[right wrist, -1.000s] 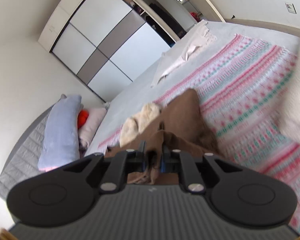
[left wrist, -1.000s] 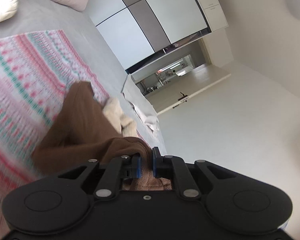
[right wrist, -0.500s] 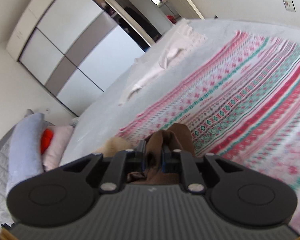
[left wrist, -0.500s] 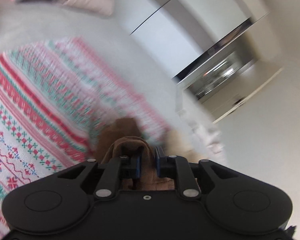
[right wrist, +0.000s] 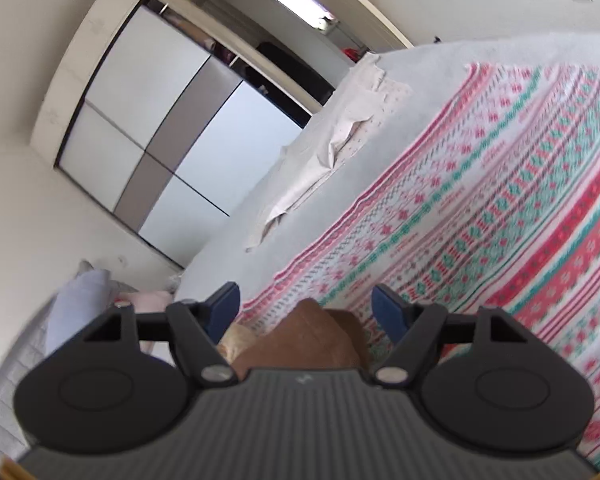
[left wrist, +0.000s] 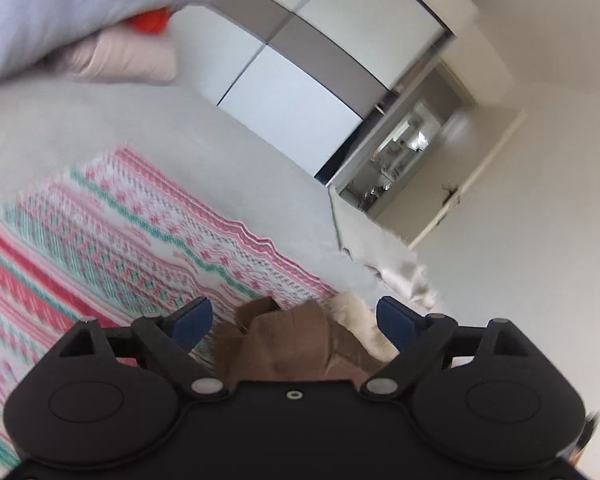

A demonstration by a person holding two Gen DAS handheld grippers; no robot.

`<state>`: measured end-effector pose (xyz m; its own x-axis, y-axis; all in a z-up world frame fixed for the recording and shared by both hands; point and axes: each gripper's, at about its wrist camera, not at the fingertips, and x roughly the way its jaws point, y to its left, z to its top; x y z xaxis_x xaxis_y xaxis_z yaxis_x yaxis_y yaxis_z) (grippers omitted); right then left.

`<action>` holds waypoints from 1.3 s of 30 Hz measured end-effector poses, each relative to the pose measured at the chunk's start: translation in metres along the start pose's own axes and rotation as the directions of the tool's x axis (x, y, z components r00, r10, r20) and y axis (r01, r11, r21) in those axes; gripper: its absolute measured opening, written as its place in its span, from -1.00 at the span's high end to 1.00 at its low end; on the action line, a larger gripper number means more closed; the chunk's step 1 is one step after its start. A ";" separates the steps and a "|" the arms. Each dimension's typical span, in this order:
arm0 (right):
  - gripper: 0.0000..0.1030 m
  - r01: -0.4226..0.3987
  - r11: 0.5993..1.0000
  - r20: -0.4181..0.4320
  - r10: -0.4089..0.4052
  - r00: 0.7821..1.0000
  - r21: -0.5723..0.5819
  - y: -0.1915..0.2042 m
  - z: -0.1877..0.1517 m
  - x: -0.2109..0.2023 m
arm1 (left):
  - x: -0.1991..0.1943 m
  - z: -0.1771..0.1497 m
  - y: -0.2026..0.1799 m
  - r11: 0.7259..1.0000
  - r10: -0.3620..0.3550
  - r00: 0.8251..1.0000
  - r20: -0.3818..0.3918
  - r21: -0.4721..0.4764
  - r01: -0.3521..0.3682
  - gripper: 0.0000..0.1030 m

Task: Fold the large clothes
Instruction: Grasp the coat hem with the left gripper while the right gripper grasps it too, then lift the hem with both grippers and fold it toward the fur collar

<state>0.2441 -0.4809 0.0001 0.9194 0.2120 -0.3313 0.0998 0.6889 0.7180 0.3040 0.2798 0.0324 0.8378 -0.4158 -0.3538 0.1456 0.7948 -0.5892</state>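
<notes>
A brown garment (left wrist: 288,344) with a cream fleece lining (left wrist: 358,320) lies bunched on the patterned blanket (left wrist: 112,240), just under my left gripper (left wrist: 294,320). That gripper's jaws are opening; the cloth sits between the blue pads (left wrist: 192,320) but neither pad touches it. In the right wrist view the same brown garment (right wrist: 308,340) lies between the spread pads (right wrist: 388,312) of my right gripper (right wrist: 305,309), whose jaws are opening too, clear of the cloth. A bit of cream lining (right wrist: 236,338) shows at its left.
The red, green and white blanket (right wrist: 500,220) covers a grey bed (left wrist: 220,152). A white cloth (right wrist: 340,132) lies crumpled near the far edge. Pillows (left wrist: 80,12) are stacked at the head. A sliding-door wardrobe (right wrist: 148,120) and an open doorway (left wrist: 404,160) stand beyond.
Both grippers were shut on the brown garment and carried it across the blanket; now both have spread their jaws and the garment rests loose on the blanket.
</notes>
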 end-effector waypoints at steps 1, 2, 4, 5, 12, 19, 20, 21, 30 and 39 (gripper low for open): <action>-0.41 0.024 0.998 -0.007 -0.024 1.000 -0.054 0.004 -0.001 0.002 | 0.008 -0.002 -0.003 0.999 0.033 0.999 -0.032 0.037 -0.032 -0.73; -0.41 0.051 0.992 -0.022 -0.054 0.998 -0.113 0.009 -0.004 0.005 | 0.016 -0.004 -0.006 0.995 0.064 0.996 -0.061 0.082 -0.059 -0.73; -0.41 0.093 0.970 -0.064 -0.109 0.992 -0.226 0.022 -0.012 0.017 | 0.034 -0.012 -0.018 0.978 0.107 0.989 -0.102 0.192 -0.086 -0.72; -0.41 0.103 0.955 -0.086 -0.131 0.988 -0.277 0.029 -0.018 0.024 | 0.041 -0.016 -0.020 0.967 0.116 0.987 -0.113 0.239 -0.086 -0.72; 0.33 0.223 0.743 -0.040 -0.319 0.947 -0.631 0.086 -0.063 0.080 | 0.098 -0.032 -0.037 0.933 0.216 0.970 -0.114 0.316 -0.171 0.40; 0.75 0.452 0.562 0.359 -0.276 0.892 -0.693 0.132 -0.092 0.050 | 0.054 -0.034 -0.071 0.928 0.167 0.963 0.214 0.295 -0.226 0.73; 0.75 0.478 0.541 0.403 -0.260 0.878 -0.692 0.138 -0.094 0.050 | 0.054 -0.032 -0.073 0.924 0.167 0.952 0.255 0.295 -0.241 0.73; 0.75 0.500 0.529 0.439 -0.247 0.864 -0.686 0.143 -0.094 0.052 | 0.057 -0.030 -0.074 0.922 0.169 0.944 0.284 0.294 -0.253 0.73; 0.75 0.603 0.421 0.496 -0.344 0.797 -0.677 0.144 -0.092 0.156 | 0.171 -0.033 -0.038 0.845 0.327 0.905 0.271 0.344 -0.409 0.68; 0.71 0.604 0.424 0.298 -0.592 0.749 -0.675 0.089 -0.095 0.233 | 0.188 -0.014 0.062 0.887 0.455 0.888 0.071 -0.126 -0.445 0.69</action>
<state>0.4316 -0.3042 -0.0710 0.7429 -0.4558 -0.4902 0.3411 0.8879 -0.3087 0.4635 0.2450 -0.0811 0.8473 0.0242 -0.5305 -0.3098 0.8339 -0.4567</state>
